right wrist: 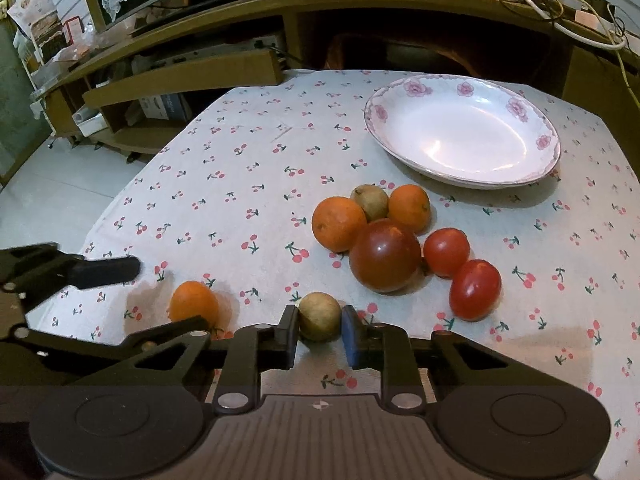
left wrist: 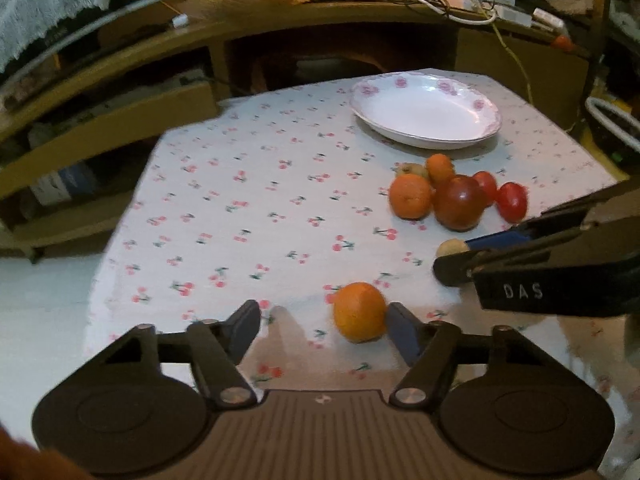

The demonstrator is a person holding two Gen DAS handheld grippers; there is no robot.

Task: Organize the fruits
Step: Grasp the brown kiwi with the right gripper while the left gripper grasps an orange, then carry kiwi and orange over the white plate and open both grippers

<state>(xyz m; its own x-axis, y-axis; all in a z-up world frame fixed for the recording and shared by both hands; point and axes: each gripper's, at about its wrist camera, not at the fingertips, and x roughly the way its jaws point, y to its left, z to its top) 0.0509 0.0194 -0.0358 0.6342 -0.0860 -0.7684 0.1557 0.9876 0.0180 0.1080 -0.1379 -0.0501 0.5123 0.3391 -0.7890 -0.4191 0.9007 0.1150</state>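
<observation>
Cherry-print cloth covers our table. Our right gripper pinches a small brownish fruit, barely visible from the left wrist. Our left gripper gapes wide, one finger touching a lone orange. Beyond, glossy round fruits cluster near the flowered plate; cloth leftward lies bare.

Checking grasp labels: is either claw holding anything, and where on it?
Right claw brackets the small brownish-green round fruit at its sides; firm contact unclear. Left claw is open, holding nothing; one finger touches the loose orange.
</observation>
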